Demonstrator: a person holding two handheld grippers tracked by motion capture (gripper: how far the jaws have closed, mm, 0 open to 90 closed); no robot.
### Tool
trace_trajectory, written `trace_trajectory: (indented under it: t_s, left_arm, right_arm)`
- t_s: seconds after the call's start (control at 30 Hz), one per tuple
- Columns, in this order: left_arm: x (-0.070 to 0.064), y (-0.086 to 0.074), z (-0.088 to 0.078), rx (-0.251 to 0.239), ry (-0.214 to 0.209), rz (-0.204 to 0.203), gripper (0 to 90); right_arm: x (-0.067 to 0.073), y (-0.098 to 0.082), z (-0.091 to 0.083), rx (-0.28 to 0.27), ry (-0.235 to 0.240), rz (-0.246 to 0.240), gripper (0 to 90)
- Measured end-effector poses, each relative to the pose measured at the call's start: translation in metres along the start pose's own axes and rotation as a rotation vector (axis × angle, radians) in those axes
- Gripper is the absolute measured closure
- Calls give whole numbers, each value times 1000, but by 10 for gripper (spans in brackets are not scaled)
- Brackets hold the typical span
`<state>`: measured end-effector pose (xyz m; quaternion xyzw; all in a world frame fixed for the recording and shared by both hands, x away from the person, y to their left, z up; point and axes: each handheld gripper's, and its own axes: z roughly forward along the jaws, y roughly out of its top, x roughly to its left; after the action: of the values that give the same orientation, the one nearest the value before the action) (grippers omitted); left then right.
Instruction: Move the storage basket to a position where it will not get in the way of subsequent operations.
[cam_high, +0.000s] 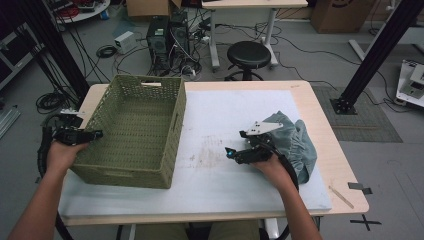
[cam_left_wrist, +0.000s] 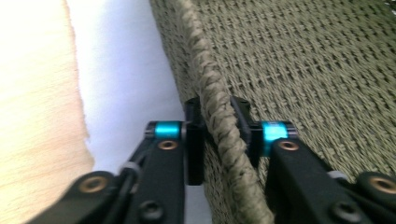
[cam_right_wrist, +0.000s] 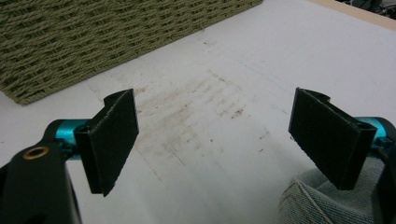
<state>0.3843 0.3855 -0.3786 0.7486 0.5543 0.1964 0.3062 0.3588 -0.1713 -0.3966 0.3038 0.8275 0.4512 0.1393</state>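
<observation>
A green woven basket (cam_high: 131, 89) stands on the left part of the white mat (cam_high: 225, 185). My left gripper (cam_high: 95, 134) is at the basket's left wall. In the left gripper view my left gripper (cam_left_wrist: 218, 135) is shut on the braided rim (cam_left_wrist: 205, 79), one pad on each side of it. My right gripper (cam_high: 231, 152) lies low over the mat right of the basket, and its jaws point towards the basket (cam_right_wrist: 70, 42). My right gripper (cam_right_wrist: 215, 116) is open with only stained mat between its pads. A crumpled grey-blue cloth (cam_high: 297, 142) lies just behind it, and the cloth (cam_right_wrist: 313, 205) touches the right jaw's base.
The mat covers most of a light wooden table (cam_high: 320, 120). Bare mat lies between the basket and the cloth. Beyond the far edge stand a black stool (cam_high: 248, 54), computer towers (cam_high: 167, 35) and loose cables on the floor. A black frame post (cam_high: 380, 50) rises at the right.
</observation>
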Motion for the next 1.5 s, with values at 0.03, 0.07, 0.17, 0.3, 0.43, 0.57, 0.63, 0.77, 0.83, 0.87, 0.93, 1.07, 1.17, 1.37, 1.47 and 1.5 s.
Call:
trace_trajectory:
  t_s: [0.03,0.07,0.17,0.3,0.43,0.57,0.63,0.77,0.83,0.87,0.93,1.07,1.17,1.37,1.47,1.5]
  left_arm:
    - [0,1,0,0,9,-8,818]
    - [0,1,-1,-1,15,-14,825]
    - [0,0,-2,-12,20,-43,835]
    - [1,-1,-3,-25,30,-77,837]
    - [6,-4,-7,-30,40,-102,838]
    - [14,-11,-13,-38,55,-137,837]
    - [19,-15,-16,-43,64,-156,837]
    - [28,-21,-22,-48,74,-178,836]
    - [32,-24,-25,-50,77,-187,835]
    - [34,-25,-26,-50,80,-188,836]
    - [38,-27,-29,-52,84,-195,835]
    - [45,-32,-33,-56,90,-204,835]
    - [49,-35,-36,-57,92,-210,835]
    - [62,-40,-42,-57,92,-217,835]
    - [70,-42,-45,-56,89,-211,834]
    - [72,-43,-46,-57,89,-212,834]
  right_arm:
    - [0,0,0,3,-1,1,162]
    - [0,0,0,2,0,0,162]
    - [0,0,0,1,-1,2,162]
    - [-2,0,-1,-1,0,6,162]
    - [-2,0,-2,-2,-1,9,162]
    - [-3,0,-2,-3,-1,11,162]
    - [-3,0,-1,-4,3,7,162]
    - [-3,0,-1,-1,4,7,162]
    - [-2,1,0,0,6,8,162]
    - [-2,2,0,3,5,7,162]
    - [-1,3,1,-1,5,5,162]
    - [0,6,1,1,7,-5,162]
    - [0,7,1,3,8,-5,162]
    - [1,7,1,6,5,-7,162]
    - [1,6,1,6,6,-5,162]
    - [1,6,2,7,6,-6,162]
